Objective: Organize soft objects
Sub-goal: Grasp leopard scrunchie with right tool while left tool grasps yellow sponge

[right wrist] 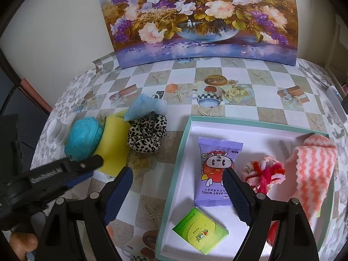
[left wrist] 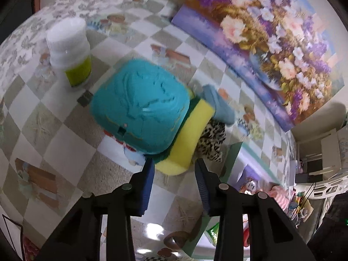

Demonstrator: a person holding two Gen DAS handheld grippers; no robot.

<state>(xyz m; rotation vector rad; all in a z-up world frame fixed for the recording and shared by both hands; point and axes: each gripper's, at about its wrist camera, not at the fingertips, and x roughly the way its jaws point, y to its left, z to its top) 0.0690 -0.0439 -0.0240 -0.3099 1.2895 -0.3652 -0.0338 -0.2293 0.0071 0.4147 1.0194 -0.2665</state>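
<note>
Checkered tabletop (right wrist: 239, 108) carries a box lid (right wrist: 184, 152) collecting soft items. Left hand-held gripper (left wrist: 174, 165), jaws open and empty, straddles the yellow sponge (left wrist: 187, 137), likely its next pick; right hand-held gripper (right wrist: 178, 174) hangs wide open, holding nothing.

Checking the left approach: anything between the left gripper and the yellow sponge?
Nothing sits between the open left gripper and the near end of the yellow sponge. But the teal container rests on the sponge's far part, and the leopard scrunchie touches its side.

one sponge (right wrist: 113, 143), two scrunchies (right wrist: 148, 134), two wipe packs (right wrist: 217, 169), one tray (right wrist: 174, 195)
</note>
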